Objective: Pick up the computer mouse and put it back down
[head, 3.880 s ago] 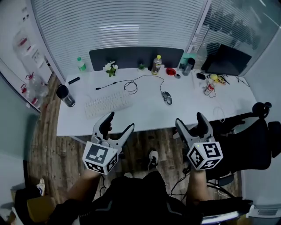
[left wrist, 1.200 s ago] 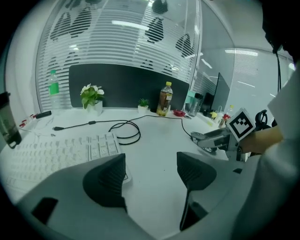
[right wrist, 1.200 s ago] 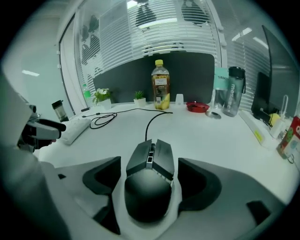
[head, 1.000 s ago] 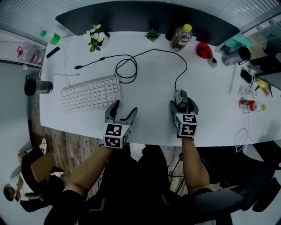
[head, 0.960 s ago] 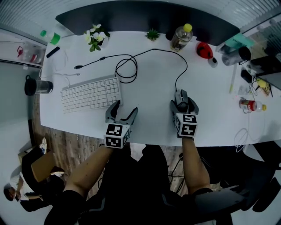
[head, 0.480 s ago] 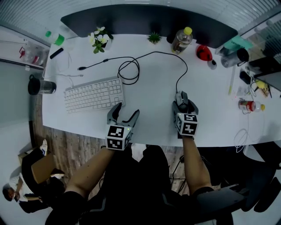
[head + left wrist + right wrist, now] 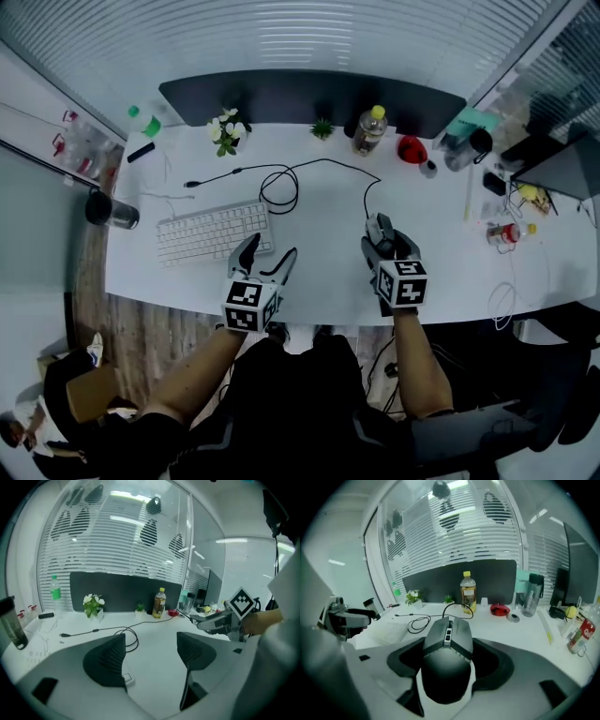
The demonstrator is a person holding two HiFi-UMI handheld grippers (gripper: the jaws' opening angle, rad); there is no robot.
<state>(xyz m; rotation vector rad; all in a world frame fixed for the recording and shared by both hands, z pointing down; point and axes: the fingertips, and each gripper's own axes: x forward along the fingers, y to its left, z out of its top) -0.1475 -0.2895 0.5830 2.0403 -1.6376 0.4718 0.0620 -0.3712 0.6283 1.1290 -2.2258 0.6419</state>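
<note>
The computer mouse (image 7: 447, 658) is dark grey and black, wired, with a scroll wheel on its centre line. It sits top up, nose pointing away from the person, clamped at both flanks between the jaws of the right gripper (image 7: 387, 244). Its cable (image 7: 328, 164) trails across the white desk (image 7: 319, 277) into a loop.

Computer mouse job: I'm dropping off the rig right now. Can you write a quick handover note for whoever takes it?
Right gripper: its jaws have just closed and are shut on the computer mouse, which looks lifted clear of the desk.
Left gripper: open and empty, above the desk's near edge beside the keyboard.
Done: the pick-up.
Left: lower the mouse onto bare desk, then open the jaws.
</note>
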